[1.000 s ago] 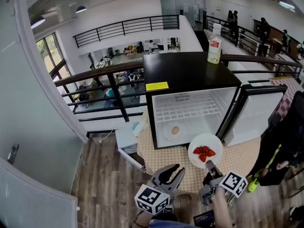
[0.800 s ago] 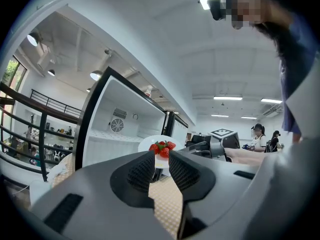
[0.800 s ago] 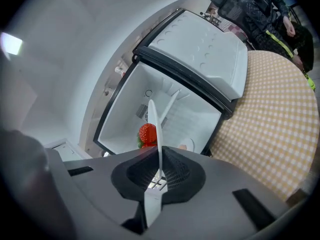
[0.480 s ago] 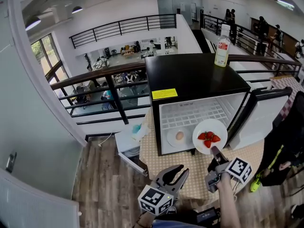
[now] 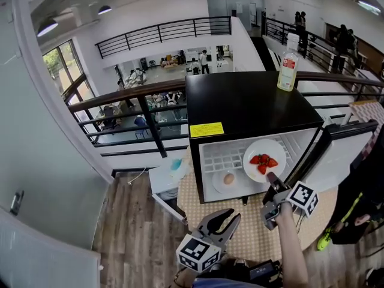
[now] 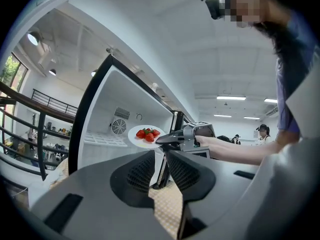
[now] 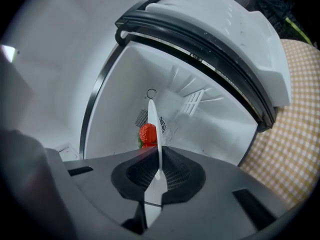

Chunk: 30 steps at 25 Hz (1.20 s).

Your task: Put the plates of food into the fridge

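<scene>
A white plate of strawberries (image 5: 264,160) hangs at the open front of the small black-topped fridge (image 5: 246,104), level with its upper right part. My right gripper (image 5: 274,185) is shut on the plate's near rim. In the right gripper view the plate (image 7: 154,126) stands edge-on between the pads, with a strawberry (image 7: 147,133) to its left. A second plate with an egg (image 5: 228,179) lies on the fridge floor at the left. My left gripper (image 5: 222,219) hovers low in front of the fridge, its jaws slightly apart and empty (image 6: 161,156).
The fridge door (image 5: 339,155) stands open to the right. A clear bottle (image 5: 287,71) stands on the fridge top. The fridge rests on a checkered cloth (image 5: 252,239). A low white box (image 5: 162,182) sits to its left, a railing (image 5: 120,98) runs behind, and a person (image 5: 360,203) is at the right.
The right gripper has carried the strawberry plate forward and up, from over the cloth to the fridge opening. The left gripper has stayed low in front.
</scene>
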Motion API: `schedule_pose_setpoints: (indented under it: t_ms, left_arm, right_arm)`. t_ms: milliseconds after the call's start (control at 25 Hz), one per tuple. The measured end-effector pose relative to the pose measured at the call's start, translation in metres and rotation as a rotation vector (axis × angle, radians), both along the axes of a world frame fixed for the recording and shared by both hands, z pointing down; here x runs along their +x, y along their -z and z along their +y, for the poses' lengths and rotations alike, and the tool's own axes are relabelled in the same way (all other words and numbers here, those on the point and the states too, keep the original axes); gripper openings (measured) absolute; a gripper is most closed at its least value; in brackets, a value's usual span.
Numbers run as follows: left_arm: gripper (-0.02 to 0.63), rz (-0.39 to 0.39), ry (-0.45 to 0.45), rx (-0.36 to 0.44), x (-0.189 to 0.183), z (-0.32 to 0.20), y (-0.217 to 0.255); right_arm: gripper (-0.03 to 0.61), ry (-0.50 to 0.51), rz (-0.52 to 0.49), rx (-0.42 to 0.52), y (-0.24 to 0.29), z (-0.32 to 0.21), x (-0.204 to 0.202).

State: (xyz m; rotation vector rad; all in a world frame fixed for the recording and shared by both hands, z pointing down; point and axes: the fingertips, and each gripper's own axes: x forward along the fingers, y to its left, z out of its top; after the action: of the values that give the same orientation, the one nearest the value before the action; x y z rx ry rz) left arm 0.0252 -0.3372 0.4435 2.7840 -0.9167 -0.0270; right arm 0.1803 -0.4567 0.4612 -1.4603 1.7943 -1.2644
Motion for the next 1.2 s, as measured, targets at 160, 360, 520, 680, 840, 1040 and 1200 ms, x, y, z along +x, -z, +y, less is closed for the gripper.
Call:
schedule_pose_setpoints:
  t_ms: [160,360,520,680,840,1040,1200]
  left_arm:
    - [0.092,0.010,0.039,-0.002,0.005,-0.016,0.003]
    - [0.092,0.006,0.066,-0.009,0.010,-0.027,0.002]
    - [0.092,0.003,0.082,-0.011,0.015,-0.034,0.000]
    - [0.092,0.002,0.087,-0.008,0.019,-0.039,0.002]
    - [0.092,-0.004,0.081,-0.002,0.023,-0.041,0.003]
    - [0.092,-0.006,0.093,-0.003,0.020,-0.045,0.003]
    - [0.092,-0.001,0.099,0.000,0.018,-0.046,0.006]
  right_arm:
    - [0.025,0.015,-0.017,-0.027,-0.006,-0.026,0.006]
    - [0.025,0.018,-0.028,-0.045,-0.013,-0.048,0.013]
    - [0.026,0.018,0.021,-0.026,-0.011,-0.065,0.015]
    - [0.026,0.020,0.064,-0.008,-0.008,-0.078,0.012]
    - [0.028,0.021,0.138,-0.009,-0.008,-0.086,0.015]
    - [0.044,0.019,0.282,-0.002,-0.003,-0.097,0.017]
    - [0.066,0.037,0.389,-0.006,0.000,-0.100,0.015]
